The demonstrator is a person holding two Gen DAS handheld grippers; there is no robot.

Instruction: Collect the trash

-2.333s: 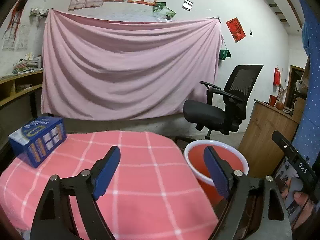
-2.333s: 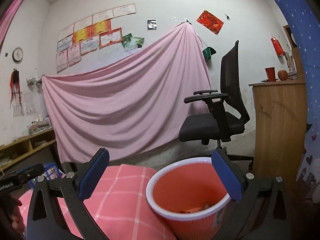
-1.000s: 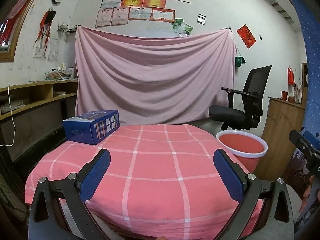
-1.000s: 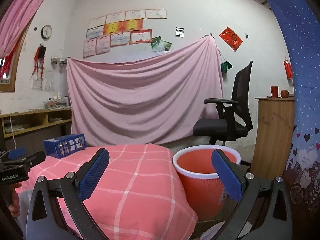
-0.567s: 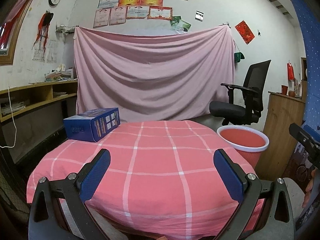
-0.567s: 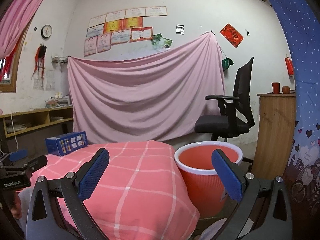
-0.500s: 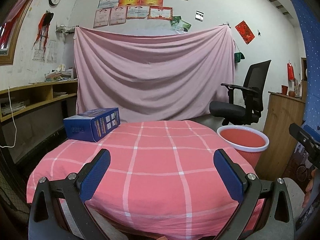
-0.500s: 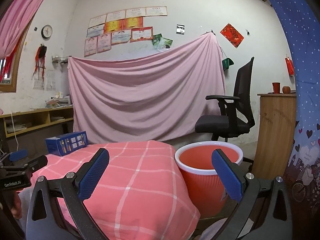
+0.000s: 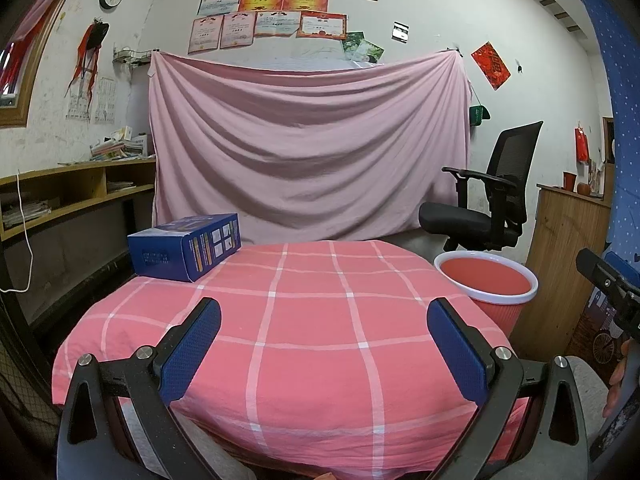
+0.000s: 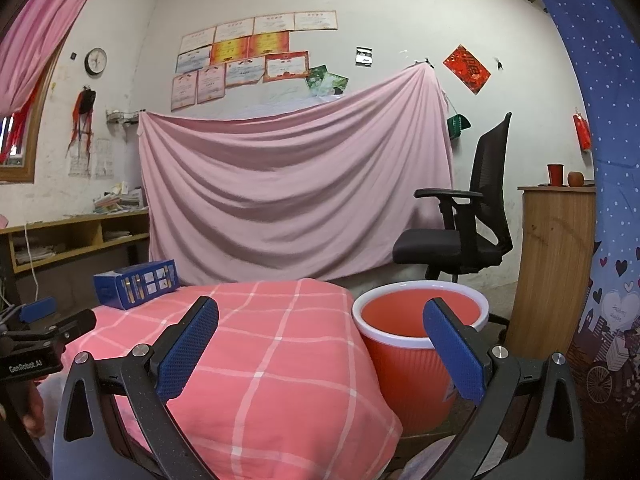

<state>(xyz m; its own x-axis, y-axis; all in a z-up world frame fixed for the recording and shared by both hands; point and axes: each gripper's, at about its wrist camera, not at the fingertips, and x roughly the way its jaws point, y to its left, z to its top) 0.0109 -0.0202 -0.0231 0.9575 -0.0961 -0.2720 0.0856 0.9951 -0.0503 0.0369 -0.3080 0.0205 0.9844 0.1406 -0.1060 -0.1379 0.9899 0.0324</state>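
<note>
An orange bin with a white rim (image 9: 486, 285) stands on the floor at the right of the table; it also shows in the right wrist view (image 10: 416, 344). Its contents are hidden from here. My left gripper (image 9: 323, 344) is open and empty, held back at the near edge of the table with the pink checked cloth (image 9: 312, 320). My right gripper (image 10: 320, 350) is open and empty, in front of the table's right corner and the bin. A blue box (image 9: 186, 246) lies at the table's far left, also in the right wrist view (image 10: 136, 283).
A black office chair (image 9: 488, 200) stands behind the bin. A wooden cabinet (image 9: 568, 256) is to the right of the bin. Shelves (image 9: 60, 200) run along the left wall. A pink sheet (image 9: 308, 152) hangs on the back wall.
Both grippers have pulled back and up from the bin and table since 2.3 s ago; over the last half second they have hardly moved. Both stay open.
</note>
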